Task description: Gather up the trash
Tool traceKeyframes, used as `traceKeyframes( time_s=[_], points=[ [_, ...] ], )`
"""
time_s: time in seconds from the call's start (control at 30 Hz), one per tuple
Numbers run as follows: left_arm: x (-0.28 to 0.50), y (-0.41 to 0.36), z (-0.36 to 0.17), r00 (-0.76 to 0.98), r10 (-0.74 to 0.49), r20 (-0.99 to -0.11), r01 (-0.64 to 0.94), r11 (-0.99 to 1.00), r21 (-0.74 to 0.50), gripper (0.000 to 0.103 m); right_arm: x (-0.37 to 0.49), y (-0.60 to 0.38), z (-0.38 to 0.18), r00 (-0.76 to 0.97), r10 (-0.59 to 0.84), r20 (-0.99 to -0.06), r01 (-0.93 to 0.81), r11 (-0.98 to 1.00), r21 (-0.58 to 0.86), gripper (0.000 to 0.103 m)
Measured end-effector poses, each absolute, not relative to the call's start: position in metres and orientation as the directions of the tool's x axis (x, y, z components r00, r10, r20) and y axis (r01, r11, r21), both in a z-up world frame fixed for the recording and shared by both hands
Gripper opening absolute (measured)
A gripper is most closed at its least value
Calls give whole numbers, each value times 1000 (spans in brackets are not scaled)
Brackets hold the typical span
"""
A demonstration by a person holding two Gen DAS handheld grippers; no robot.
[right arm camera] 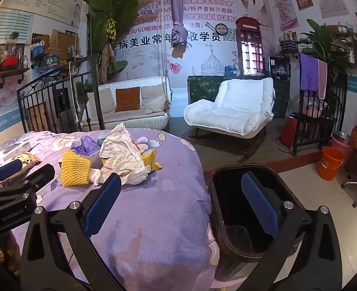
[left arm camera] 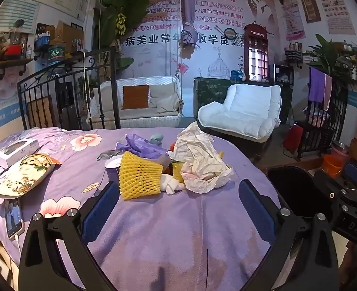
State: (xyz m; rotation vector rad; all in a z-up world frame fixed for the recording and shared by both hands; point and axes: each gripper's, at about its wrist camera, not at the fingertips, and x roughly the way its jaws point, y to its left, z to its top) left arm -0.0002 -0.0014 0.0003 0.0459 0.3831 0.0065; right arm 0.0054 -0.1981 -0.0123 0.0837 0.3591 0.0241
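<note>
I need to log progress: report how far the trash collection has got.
Barely begun. Done: little, the black bin beside the bed looks nearly empty. In hand: nothing; left gripper and right gripper are both open. Left: the whole pile on the purple blanket, including yellow foam net and crumpled paper.

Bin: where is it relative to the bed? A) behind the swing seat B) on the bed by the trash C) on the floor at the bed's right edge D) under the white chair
C: the bin stands on the floor against the right edge of the bed, apart from the trash pile.
</note>
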Motion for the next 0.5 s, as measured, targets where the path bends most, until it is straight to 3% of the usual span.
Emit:
traceKeyframes(
  time_s=[0.5],
  points=[
    [-2,2,7,922,-9,-387,16,1000,17,98,8,-194,-17,936,48,-348,-21,997,81,99]
  ],
)
